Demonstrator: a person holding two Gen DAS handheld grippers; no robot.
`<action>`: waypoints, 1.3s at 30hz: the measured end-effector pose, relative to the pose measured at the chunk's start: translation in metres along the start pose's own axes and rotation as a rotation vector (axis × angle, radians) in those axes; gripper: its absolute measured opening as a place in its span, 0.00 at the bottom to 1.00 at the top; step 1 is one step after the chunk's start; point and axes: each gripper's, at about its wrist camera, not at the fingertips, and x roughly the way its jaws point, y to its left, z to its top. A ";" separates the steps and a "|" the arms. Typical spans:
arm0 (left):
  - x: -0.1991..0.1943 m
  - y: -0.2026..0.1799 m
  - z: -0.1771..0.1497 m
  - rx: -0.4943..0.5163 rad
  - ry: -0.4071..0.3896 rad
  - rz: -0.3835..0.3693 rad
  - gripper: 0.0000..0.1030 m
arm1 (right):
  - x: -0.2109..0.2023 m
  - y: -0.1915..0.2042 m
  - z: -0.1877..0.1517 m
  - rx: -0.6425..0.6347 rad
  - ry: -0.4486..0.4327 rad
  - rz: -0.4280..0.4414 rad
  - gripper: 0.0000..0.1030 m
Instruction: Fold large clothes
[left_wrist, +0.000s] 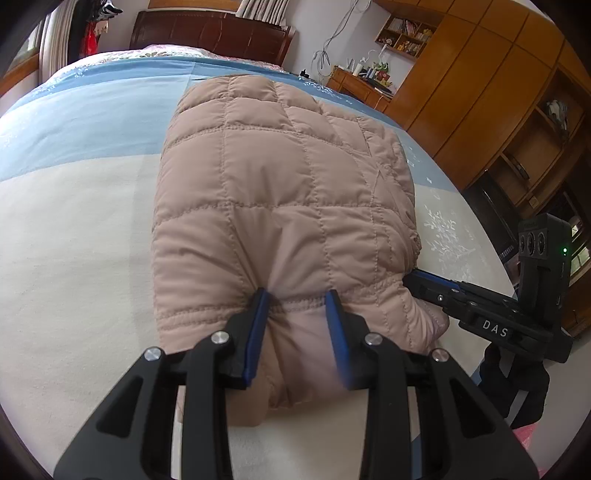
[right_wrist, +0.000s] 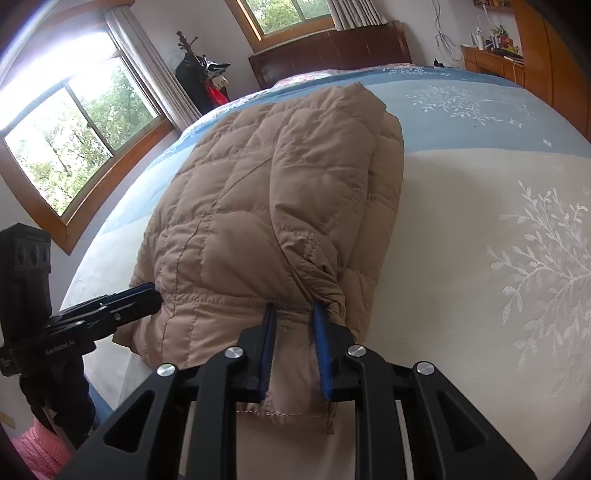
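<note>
While the quilted tan jacket (left_wrist: 273, 192) lay folded into a thick bundle on the bed (left_wrist: 74, 236), I held its near hem with both grippers. My left gripper (left_wrist: 298, 334) had its blue-lined fingers (left_wrist: 255, 332) set apart on either side of a bunched ridge of the hem, the fabric filling the gap between them; the pads touched the cloth, so I was pinching a fold of the jacket. My right gripper (right_wrist: 293, 350) did the same further along the hem, near the jacket's right corner, with a pleat of fabric caught between its two fingers (right_wrist: 320, 350) and a loose flap hanging below them.

From the left wrist view, the right gripper (left_wrist: 436, 291) reached in from the right, its tip buried against the jacket's edge. From the right wrist view, the left gripper (right_wrist: 136, 299) came in from the left and met the hem at the stitched band.

The jacket sat mostly on the cream part of the bedspread, its far end reaching onto the blue band (right_wrist: 461, 107). A dark wooden headboard (left_wrist: 210, 33) stood beyond the bed, a wooden wardrobe (left_wrist: 480, 74) to the right, and a window (right_wrist: 74, 136) to the left.
</note>
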 end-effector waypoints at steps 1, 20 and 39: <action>0.000 0.000 0.000 0.000 -0.001 0.000 0.31 | 0.000 0.000 0.000 0.000 -0.001 -0.001 0.19; -0.047 -0.001 -0.002 0.046 -0.065 0.086 0.50 | -0.062 0.000 0.014 0.019 -0.091 0.078 0.65; -0.003 0.063 0.034 -0.063 0.049 -0.088 0.78 | 0.022 -0.071 0.038 0.212 0.138 0.349 0.88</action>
